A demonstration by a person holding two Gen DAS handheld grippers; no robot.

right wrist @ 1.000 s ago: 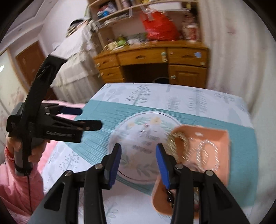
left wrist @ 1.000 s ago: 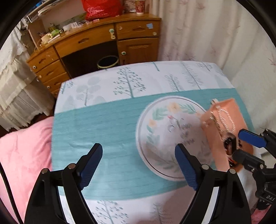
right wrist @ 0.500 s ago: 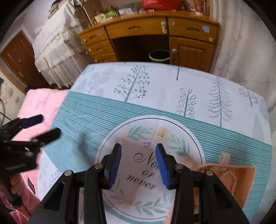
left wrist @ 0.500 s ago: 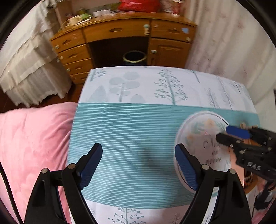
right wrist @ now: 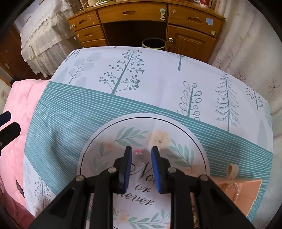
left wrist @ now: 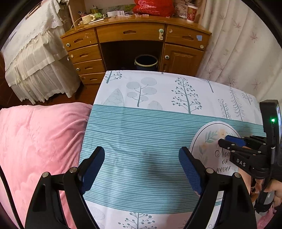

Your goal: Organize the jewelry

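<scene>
A ring [right wrist: 138, 152] with a pink stone lies on the tablecloth's [right wrist: 158, 84] printed circle, between the right gripper's [right wrist: 141, 155] just-narrowing, untouching pads. The left gripper [left wrist: 141, 163] gapes wide, empty.

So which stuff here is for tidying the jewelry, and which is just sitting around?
For the job:
- ring with a pink stone, lying between the right gripper pads, which have just been closing; not gripped yet
- peach jewelry box with pearl strands
- left gripper, open and empty

Just lying about:
- wooden desk
- bin
- pink blanket
- red bag
</scene>
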